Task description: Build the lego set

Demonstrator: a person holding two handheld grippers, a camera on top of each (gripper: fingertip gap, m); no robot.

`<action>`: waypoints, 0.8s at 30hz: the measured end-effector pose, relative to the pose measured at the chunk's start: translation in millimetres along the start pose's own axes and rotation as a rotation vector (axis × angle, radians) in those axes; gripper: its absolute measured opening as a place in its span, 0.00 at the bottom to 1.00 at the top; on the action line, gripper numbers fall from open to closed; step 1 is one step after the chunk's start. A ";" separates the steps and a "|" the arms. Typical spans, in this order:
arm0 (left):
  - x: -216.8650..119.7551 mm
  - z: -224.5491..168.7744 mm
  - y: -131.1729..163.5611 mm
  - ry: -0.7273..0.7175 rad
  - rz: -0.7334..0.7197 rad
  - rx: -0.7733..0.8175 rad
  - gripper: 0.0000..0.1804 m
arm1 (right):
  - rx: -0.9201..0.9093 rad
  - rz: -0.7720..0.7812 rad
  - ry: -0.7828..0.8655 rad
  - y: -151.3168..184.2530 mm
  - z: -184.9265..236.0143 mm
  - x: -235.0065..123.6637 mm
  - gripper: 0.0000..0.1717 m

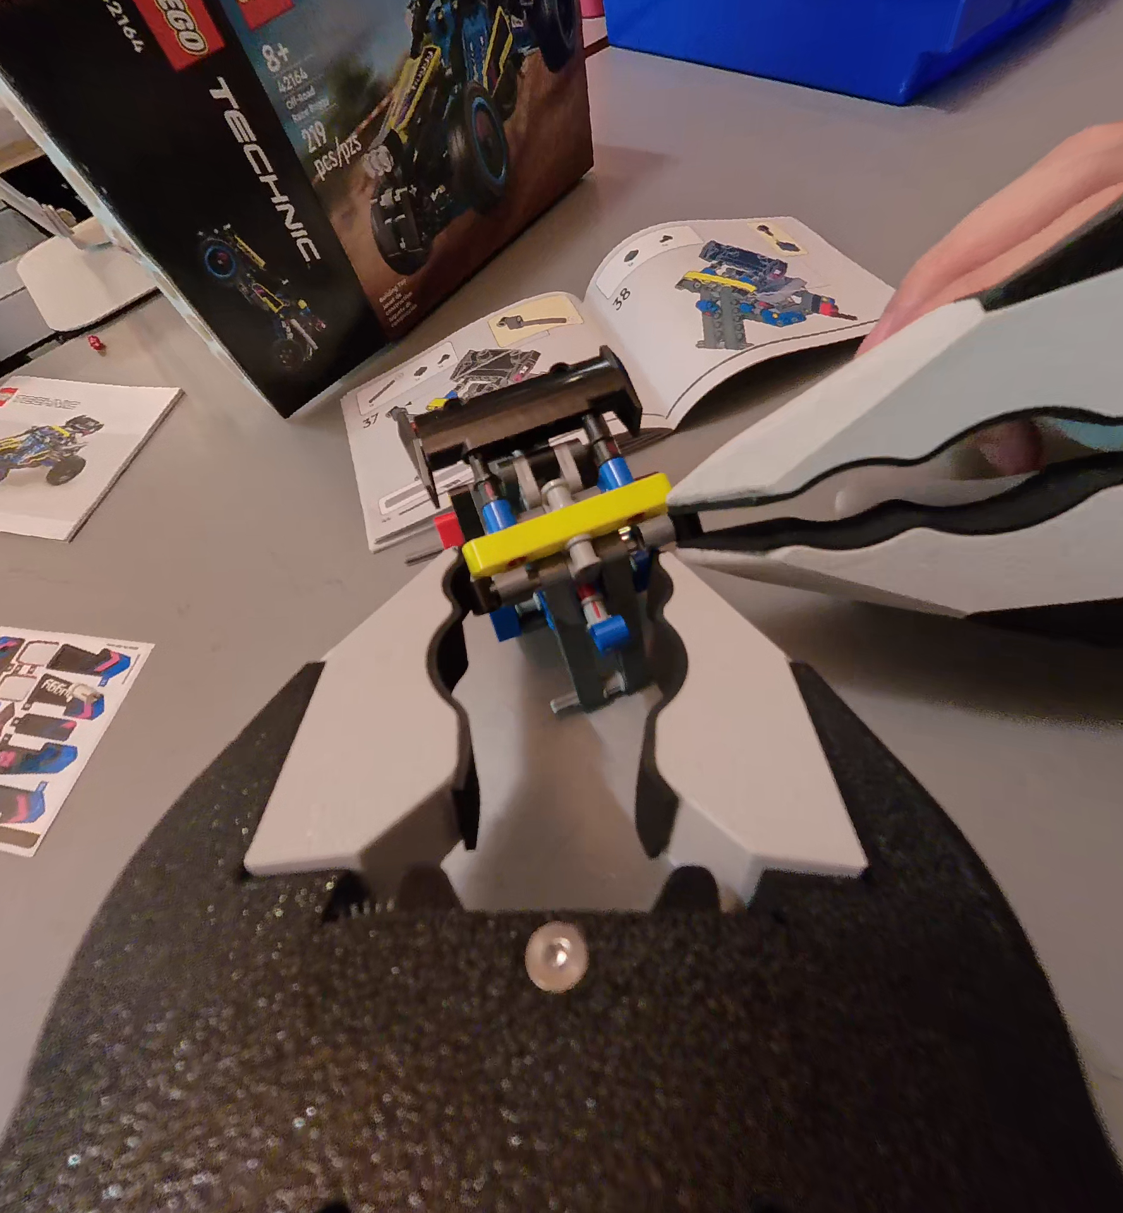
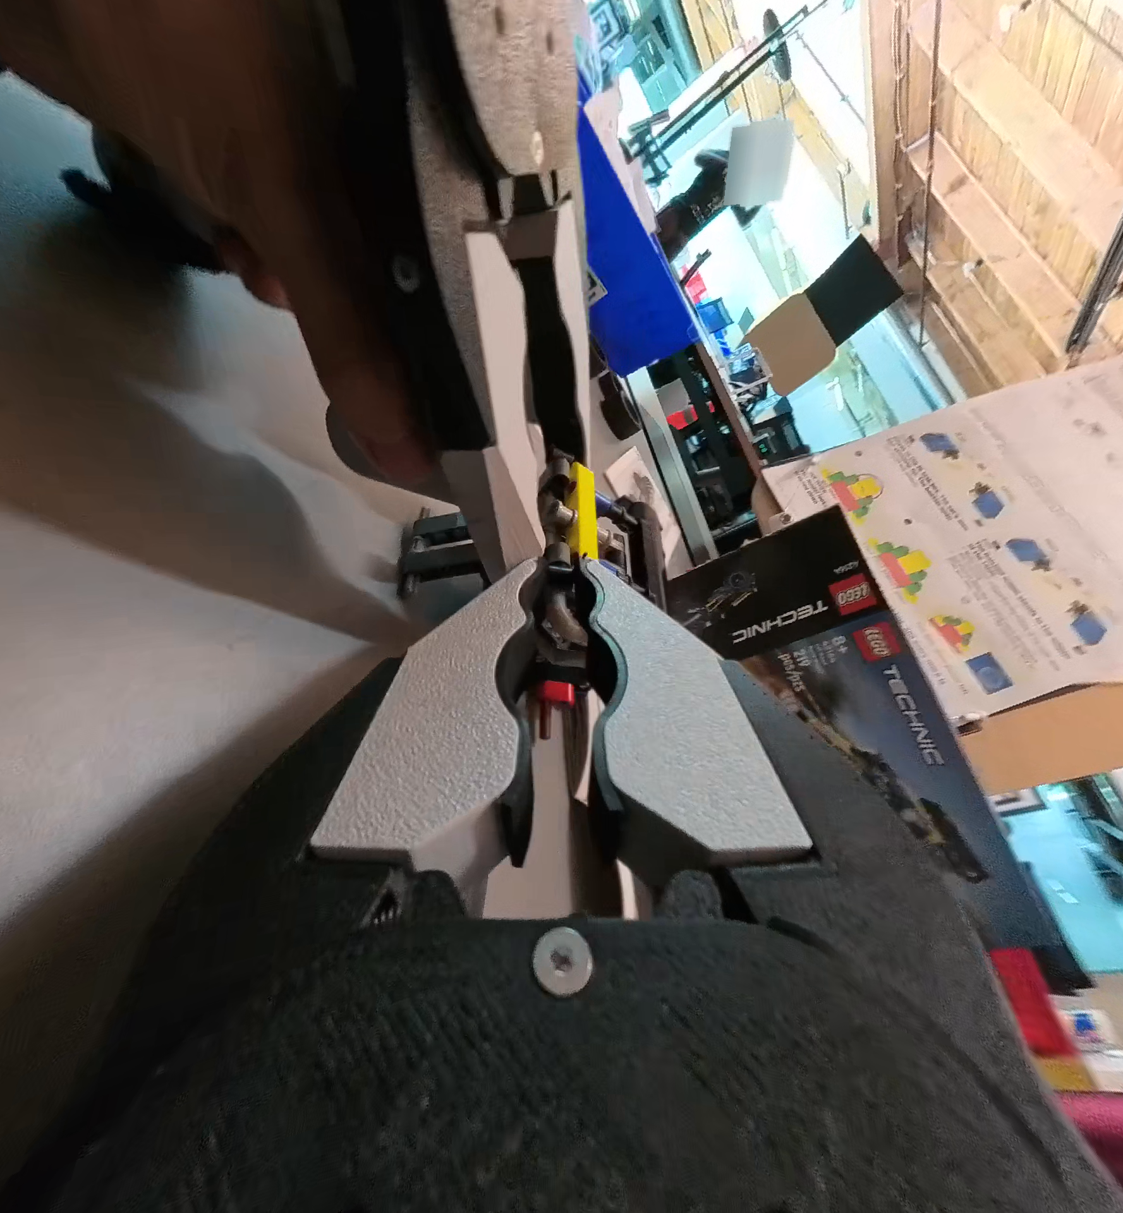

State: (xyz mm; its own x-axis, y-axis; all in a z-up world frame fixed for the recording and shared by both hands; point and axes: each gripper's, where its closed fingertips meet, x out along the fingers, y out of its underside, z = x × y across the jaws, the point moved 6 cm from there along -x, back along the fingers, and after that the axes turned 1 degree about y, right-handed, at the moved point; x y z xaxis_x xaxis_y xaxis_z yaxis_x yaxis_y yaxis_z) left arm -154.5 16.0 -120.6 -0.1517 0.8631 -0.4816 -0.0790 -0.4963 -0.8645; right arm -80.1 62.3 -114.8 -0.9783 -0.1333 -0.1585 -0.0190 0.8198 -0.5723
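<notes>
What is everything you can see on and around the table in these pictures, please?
Toy model: one, black, blue and grey with a yellow bar, standing on the table between the left fingers, its end pinched by the right tips.
Set box: one, black with a picture, behind the model.
Open booklet: one, white, under and behind the model.
Closed booklet: one, white, left.
Sticker sheet: one, blue and black, near left.
Bin: one, blue, far right.
Table: one, grey.
Left gripper: grey fingers around the model.
Right gripper: grey, nipping the model's end.
Hand: one, on the right gripper.
</notes>
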 end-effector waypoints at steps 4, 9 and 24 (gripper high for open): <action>-0.4 -0.2 -0.9 0.008 -0.012 0.007 0.29 | 0.176 -0.025 -0.025 -0.8 -4.2 0.3 0.02; 0.7 -0.6 -2.0 0.019 -0.019 0.020 0.28 | 0.349 -0.062 -0.033 -3.0 -13.7 0.7 0.02; 1.5 0.1 -2.4 0.001 -0.019 0.027 0.29 | 0.426 0.039 -0.086 2.1 -15.4 -4.0 0.03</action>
State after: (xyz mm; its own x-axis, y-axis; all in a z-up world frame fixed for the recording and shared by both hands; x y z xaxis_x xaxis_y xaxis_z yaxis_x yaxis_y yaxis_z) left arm -154.7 18.5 -119.2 -0.1491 0.8724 -0.4654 -0.1082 -0.4822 -0.8693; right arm -79.5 73.2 -103.0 -0.9557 -0.1675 -0.2420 0.1216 0.5244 -0.8428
